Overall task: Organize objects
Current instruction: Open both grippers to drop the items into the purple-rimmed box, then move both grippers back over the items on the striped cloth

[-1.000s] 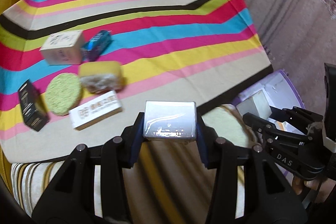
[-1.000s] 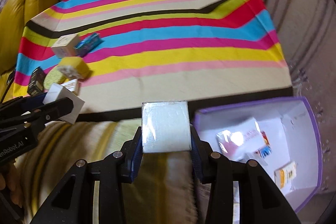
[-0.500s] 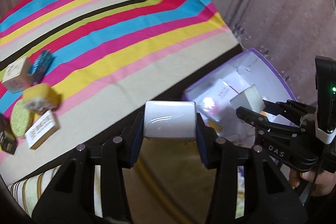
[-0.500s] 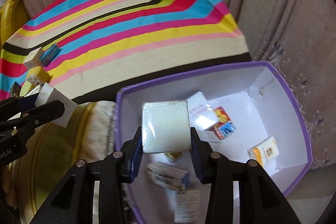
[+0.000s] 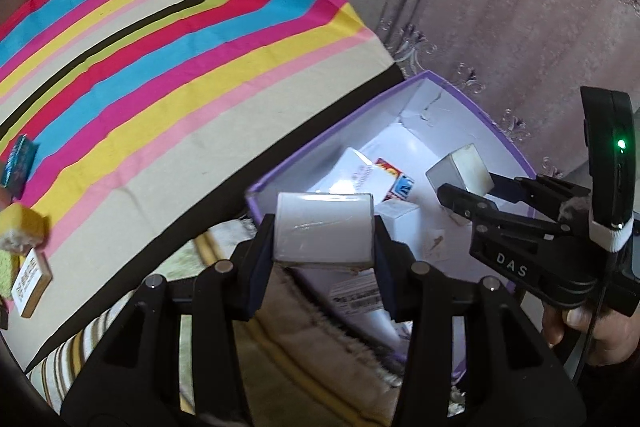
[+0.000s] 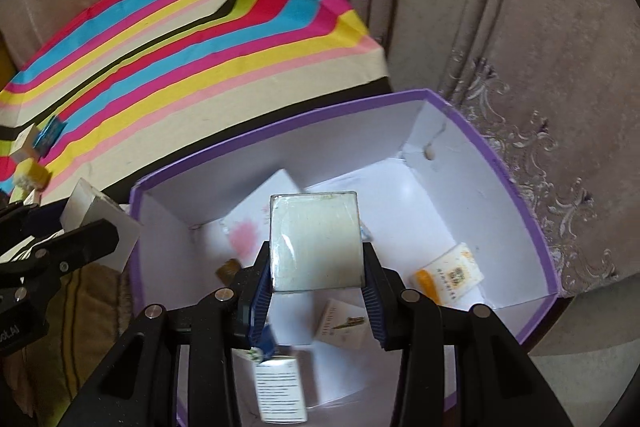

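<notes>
My left gripper (image 5: 323,233) is shut on a white box (image 5: 324,227) and holds it above the near-left rim of the purple box (image 5: 460,95). My right gripper (image 6: 316,259) is shut on a pale square box (image 6: 314,241) and holds it over the inside of the purple box (image 6: 280,123). In the left wrist view the right gripper (image 5: 464,183) shows over the purple box with its pale box (image 5: 460,167). In the right wrist view the left gripper (image 6: 92,223) shows at the left with its white box (image 6: 100,211). Several small packets (image 6: 448,273) lie inside the purple box.
A striped cloth (image 5: 160,67) covers the surface to the left. At its left edge lie a yellow sponge (image 5: 22,233), a white carton (image 5: 30,279) and a blue packet (image 5: 18,163). A fuzzy striped cushion (image 5: 280,327) lies below. A curtain (image 6: 480,7) hangs behind.
Both grippers have swung right with their boxes. The right one went from beside the purple box to over its inside. The left one went from over the cloth to the purple box's rim.
</notes>
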{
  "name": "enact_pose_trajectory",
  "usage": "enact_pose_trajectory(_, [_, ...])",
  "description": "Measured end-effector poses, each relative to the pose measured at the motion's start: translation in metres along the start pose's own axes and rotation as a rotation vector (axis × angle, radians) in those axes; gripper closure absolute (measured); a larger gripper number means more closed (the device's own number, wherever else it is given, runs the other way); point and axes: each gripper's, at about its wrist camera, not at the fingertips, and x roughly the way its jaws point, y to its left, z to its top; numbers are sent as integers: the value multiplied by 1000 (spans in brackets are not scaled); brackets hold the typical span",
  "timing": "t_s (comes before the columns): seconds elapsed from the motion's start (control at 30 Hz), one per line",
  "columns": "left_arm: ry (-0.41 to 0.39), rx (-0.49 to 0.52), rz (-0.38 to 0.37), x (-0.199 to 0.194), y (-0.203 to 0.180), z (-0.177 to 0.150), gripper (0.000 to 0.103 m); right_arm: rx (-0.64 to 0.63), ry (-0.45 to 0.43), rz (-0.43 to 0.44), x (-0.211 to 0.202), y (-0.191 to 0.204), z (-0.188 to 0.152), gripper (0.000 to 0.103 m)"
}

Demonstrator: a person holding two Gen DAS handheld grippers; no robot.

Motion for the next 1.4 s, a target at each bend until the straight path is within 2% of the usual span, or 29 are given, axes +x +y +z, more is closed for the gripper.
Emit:
enact_pose_trajectory(0.13, [4,7,-35,3,-8,2,52,23,0,-11,1,-12,1,61])
enact_pose_trajectory(0.27, [13,5,-37,5,-9,3,44,46,-1,-15,-1,-20,3,60])
enact_pose_trajectory(0.4, [4,-14,-34,1,-3,2,43,52,4,-8,-3,-18,2,49])
enact_pose_trajectory(0.53, [-7,-36,-15,-7,5,-2,40,38,3,8,-5,-10,2,45])
enact_pose_trajectory(1.1, [-76,-204,60,-63,86,-36,29,-102,-10,59,-19,67,9,42])
enact_pose_trajectory(1.27, [-95,-257,96,-85,115,-58,25,-136,-2,110,-21,95,7,42])
enact_pose_trajectory(1.4, [-101,-324,130,-104,147,-80,24,-174,15,146,-18,123,3,38])
